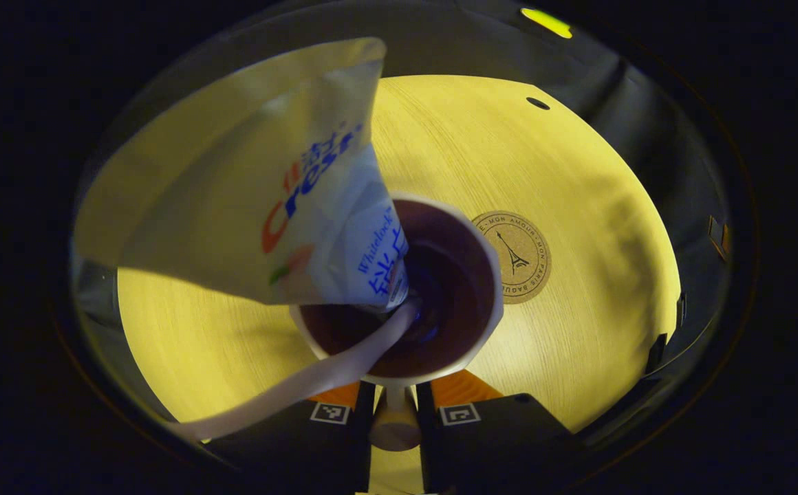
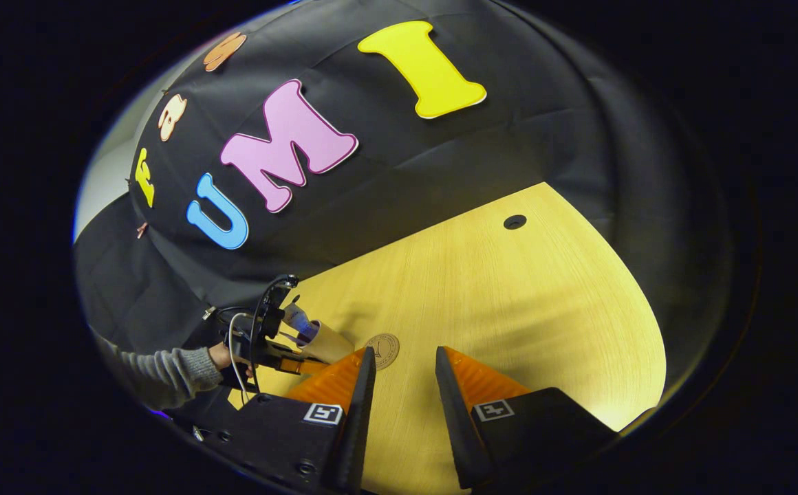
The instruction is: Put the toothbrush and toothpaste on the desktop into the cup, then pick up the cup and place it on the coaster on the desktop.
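Gripping the near rim of the cup (image 1: 399,289), the left gripper (image 1: 395,405) shows at 6 o'clock in the left gripper view, its 2 fingers drawn narrow with the cup's wall and a pale handle-like piece pinched between them. Inside the cup, the toothpaste (image 1: 289,192) stands cap down and leans out toward 10 o'clock, its flat crimped end high above the rim. A pale toothbrush (image 1: 316,381) also rests in the cup, its handle crossing the rim and running out toward 7 o'clock. Just beside the cup at 3 o'clock lies the round cork coaster (image 1: 511,256), flat on the yellow wooden desktop (image 1: 578,330); whether the cup's base touches the desktop or hangs above it cannot be told. A small dark hole (image 1: 538,103) marks the desktop near 1 o'clock. In the right gripper view, the right gripper (image 2: 402,392) sits at 6 o'clock with its fingers spread wide and nothing between them, above bare desktop. Farther off at 8 o'clock in that view, a hand (image 2: 223,357) in a grey sleeve (image 2: 165,375) holds the left gripper against the cup (image 2: 327,342), and the coaster (image 2: 383,349) lies near it, toward 3 o'clock from the cup.
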`<state>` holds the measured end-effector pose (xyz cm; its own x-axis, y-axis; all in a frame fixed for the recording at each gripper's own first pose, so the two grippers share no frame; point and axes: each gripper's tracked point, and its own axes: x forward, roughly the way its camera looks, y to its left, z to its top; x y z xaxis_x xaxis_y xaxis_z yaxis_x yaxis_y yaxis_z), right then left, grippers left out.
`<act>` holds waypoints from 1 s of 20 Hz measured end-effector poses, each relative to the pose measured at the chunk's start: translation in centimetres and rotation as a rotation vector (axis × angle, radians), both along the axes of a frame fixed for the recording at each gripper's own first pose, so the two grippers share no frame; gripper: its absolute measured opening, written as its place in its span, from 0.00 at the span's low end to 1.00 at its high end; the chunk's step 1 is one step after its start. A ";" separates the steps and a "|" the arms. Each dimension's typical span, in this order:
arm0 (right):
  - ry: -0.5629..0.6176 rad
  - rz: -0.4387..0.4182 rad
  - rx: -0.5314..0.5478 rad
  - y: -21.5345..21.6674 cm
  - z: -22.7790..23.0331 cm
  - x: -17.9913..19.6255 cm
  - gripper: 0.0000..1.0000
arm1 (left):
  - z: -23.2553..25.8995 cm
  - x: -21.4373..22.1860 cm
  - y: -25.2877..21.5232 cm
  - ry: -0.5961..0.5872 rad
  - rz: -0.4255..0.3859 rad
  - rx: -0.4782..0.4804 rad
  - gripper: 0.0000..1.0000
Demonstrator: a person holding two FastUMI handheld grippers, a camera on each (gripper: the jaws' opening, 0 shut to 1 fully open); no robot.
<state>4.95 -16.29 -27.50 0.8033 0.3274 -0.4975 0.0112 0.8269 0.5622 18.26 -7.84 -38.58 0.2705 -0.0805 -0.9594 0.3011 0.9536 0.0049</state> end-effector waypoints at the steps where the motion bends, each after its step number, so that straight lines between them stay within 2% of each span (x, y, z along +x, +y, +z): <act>1: -0.001 0.000 0.001 0.0 0.1 0.0 0.54 | 0.1 -0.1 -0.2 0.000 -0.004 -0.004 0.38; 5: -0.004 0.005 0.003 0.0 -0.1 -0.1 0.54 | 1.3 0.0 -1.0 -0.029 -0.018 -0.009 0.38; 6: -0.006 0.006 0.004 0.0 0.0 -0.2 0.54 | 1.6 -0.1 -1.4 -0.034 -0.025 -0.012 0.33; 9: -0.009 0.006 0.002 0.1 0.1 -0.3 0.54 | 2.4 -0.2 -2.7 -0.044 -0.047 -0.024 0.33; 10: -0.010 0.005 0.003 0.0 0.2 -0.3 0.54 | 2.6 -0.1 -3.1 -0.047 -0.058 -0.020 0.38; 14: -0.012 -0.011 -0.001 -0.6 0.3 -1.0 0.54 | 2.5 0.3 -4.9 -0.049 -0.098 -0.011 0.38; 15: -0.012 -0.018 -0.003 -0.9 0.4 -1.1 0.54 | 2.5 0.4 -5.4 -0.050 -0.107 -0.010 0.33; 17: -0.011 -0.034 -0.003 -1.5 0.4 -1.6 0.54 | 2.3 0.6 -6.4 -0.050 -0.124 -0.006 0.33; 18: -0.009 -0.043 -0.003 -1.9 0.3 -1.8 0.54 | 2.3 0.7 -7.0 -0.050 -0.132 -0.008 0.38; 19: -0.007 -0.051 -0.002 -2.3 0.3 -1.9 0.54 | 2.3 0.8 -7.5 -0.051 -0.138 -0.008 0.38; 20: -0.003 -0.061 0.000 -2.6 0.3 -2.0 0.54 | 2.2 0.9 -8.0 -0.051 -0.146 -0.009 0.33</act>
